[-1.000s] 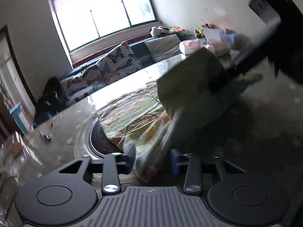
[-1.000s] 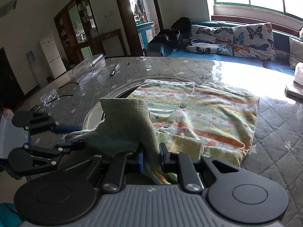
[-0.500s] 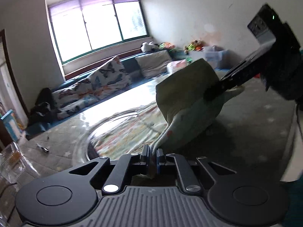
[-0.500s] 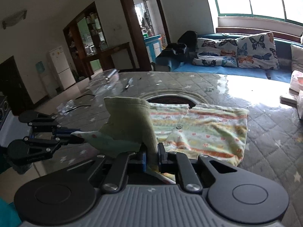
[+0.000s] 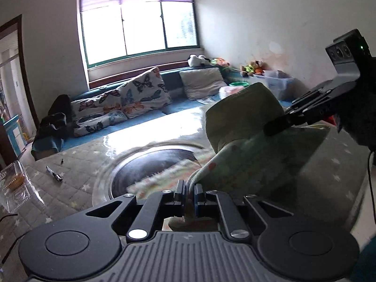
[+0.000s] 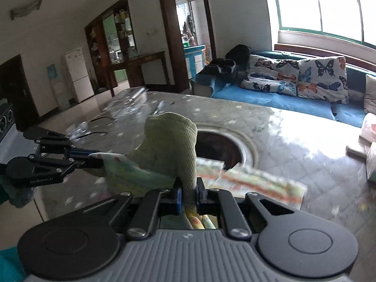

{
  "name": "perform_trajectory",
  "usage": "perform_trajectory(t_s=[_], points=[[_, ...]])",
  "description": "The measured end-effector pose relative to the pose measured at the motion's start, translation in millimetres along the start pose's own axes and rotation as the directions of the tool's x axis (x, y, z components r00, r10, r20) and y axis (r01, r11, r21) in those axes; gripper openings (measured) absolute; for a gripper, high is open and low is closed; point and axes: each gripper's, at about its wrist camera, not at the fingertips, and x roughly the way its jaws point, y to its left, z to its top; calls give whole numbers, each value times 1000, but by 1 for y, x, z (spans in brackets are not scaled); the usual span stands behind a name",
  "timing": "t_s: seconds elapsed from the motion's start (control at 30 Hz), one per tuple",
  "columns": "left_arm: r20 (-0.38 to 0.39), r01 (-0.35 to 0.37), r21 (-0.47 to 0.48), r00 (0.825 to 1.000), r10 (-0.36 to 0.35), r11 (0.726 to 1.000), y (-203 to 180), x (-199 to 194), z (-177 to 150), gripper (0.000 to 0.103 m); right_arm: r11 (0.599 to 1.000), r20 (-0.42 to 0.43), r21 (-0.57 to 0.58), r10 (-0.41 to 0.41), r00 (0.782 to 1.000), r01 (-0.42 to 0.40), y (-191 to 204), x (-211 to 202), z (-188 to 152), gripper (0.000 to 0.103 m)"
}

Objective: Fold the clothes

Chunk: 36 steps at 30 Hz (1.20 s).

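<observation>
A small striped, colourful garment (image 5: 246, 164) with a pale green ribbed part (image 6: 171, 141) hangs above the grey quilted table (image 5: 77, 176). My left gripper (image 5: 189, 195) is shut on one edge of it. My right gripper (image 6: 188, 192) is shut on the ribbed part. In the left wrist view the right gripper (image 5: 277, 125) pinches the cloth from the right. In the right wrist view the left gripper (image 6: 94, 158) holds the cloth at the left. The striped lower part (image 6: 253, 183) trails blurred over the table.
A round sunken metal ring (image 6: 218, 145) sits in the table's middle. A clear plastic box (image 5: 14, 188) and a small pen-like thing (image 5: 55, 176) lie at the table's left; boxes (image 6: 369, 138) stand at its right edge. A sofa with butterfly cushions (image 5: 122, 103) runs behind.
The left gripper's fingers have shut on the garment's edge. Both grippers have risen and lifted the garment, which lay spread over the ring, mostly off the table.
</observation>
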Motion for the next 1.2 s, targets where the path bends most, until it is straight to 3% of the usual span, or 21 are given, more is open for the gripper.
perform_trajectory(t_s=[0.3,0.47,0.57,0.67,0.9,1.1,1.2], points=[[-143,-28,-146,990,7,989,54,91,19,8,997,-64,-20,-73,995,72,-31,81,41,10],[-216,-65,-176,976,26,982,69,130,10,8,993,-114,9,-119,986,121,-46,132,32,10],[-248,-84,-205,968,32,975,76,145,4,12,988,-137,34,-144,980,150,-56,152,24,16],[-268,-106,-230,962,41,968,82,152,1,16,983,-132,59,-167,977,176,-68,154,21,28],[-291,-138,-243,955,64,960,90,159,0,19,983,-96,75,-161,982,169,-73,106,7,28],[-305,-162,-212,948,92,964,87,170,0,19,982,-174,88,-152,973,169,-74,101,-25,27],[-311,-173,-198,944,106,965,84,172,2,19,968,-160,151,-177,971,202,-91,105,-28,24]])
